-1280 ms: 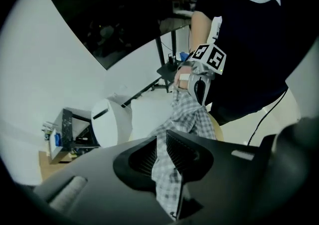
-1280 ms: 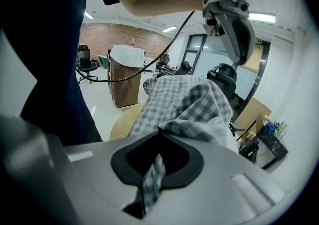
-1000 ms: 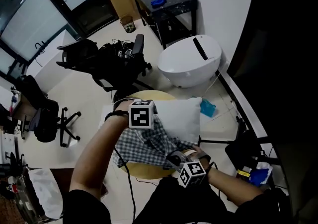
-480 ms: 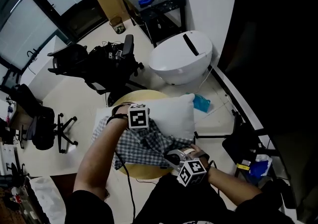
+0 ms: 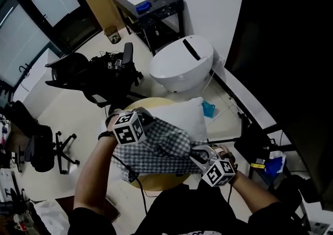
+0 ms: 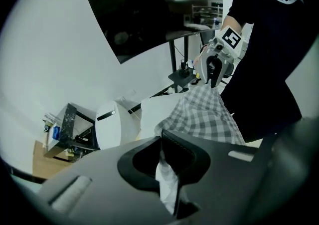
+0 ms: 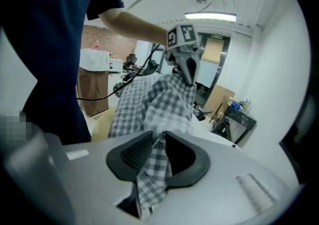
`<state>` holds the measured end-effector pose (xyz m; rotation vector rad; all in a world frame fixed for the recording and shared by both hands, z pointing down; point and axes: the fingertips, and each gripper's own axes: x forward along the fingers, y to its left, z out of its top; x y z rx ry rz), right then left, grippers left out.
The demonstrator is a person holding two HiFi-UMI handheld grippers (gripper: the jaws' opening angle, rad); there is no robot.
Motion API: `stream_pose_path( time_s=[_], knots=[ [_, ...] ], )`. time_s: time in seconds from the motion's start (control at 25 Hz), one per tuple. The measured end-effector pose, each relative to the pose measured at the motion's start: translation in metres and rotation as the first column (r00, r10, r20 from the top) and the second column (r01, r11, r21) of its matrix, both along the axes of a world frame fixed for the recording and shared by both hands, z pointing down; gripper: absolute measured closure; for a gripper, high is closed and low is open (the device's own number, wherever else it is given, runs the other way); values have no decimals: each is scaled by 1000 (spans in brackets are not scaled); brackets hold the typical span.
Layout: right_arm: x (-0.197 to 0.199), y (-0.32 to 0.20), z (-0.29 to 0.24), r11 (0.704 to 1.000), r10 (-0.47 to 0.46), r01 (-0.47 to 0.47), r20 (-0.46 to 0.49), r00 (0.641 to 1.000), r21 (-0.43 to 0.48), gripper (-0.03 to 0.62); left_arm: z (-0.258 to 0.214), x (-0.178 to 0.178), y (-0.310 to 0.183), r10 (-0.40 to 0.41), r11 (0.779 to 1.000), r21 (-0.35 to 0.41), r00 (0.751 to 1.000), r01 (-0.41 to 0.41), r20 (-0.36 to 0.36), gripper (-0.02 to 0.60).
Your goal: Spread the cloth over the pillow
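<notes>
A white pillow (image 5: 179,116) lies on a round yellow table (image 5: 151,181). A grey checked cloth (image 5: 156,148) hangs stretched between my two grippers over the pillow's near side. My left gripper (image 5: 147,124) is at the cloth's left end. Its jaws have just been closing and now pinch a fold of cloth (image 6: 167,179). My right gripper (image 5: 200,153) is at the cloth's right end. Its jaws have just been opening, and a strip of cloth (image 7: 152,169) still runs loose between them. Each gripper shows in the other's view: the right gripper (image 6: 214,67) and the left gripper (image 7: 187,72).
Beyond the table stand a white rounded pod (image 5: 182,64) and a black desk (image 5: 148,4). A black office chair (image 5: 99,75) is at the left. A blue item (image 5: 208,108) lies on the floor by the pillow. A black cable (image 5: 132,176) hangs over the table's near edge.
The left gripper has shifted left and the right gripper right, drawing the cloth wider between them. The cloth has lifted off the table and hangs raised over the pillow's near edge.
</notes>
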<state>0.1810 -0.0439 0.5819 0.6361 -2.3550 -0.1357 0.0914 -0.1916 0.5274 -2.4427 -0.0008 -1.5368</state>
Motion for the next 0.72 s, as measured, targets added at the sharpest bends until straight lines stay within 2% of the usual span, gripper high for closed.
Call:
stream_pose_path(
  time_s=[0.16,0.36,0.52,0.72],
  knots=[
    [32,-6,6,990,144,-144,-44,989,-8,499,-17,-20,1,15,998,63,999,-12,-48,581],
    [66,-12,21,952,295,-296,-29,955,-76,499,-21,-56,17,18,998,61,1000,-18,-7,581],
    [72,-22,25,946,300,-302,-28,953,-117,485,-23,-84,35,-4,999,47,999,2,35,581],
    [52,-46,7,951,258,-231,117,959,-205,482,-29,-97,68,-22,1000,20,998,21,52,581]
  ],
)
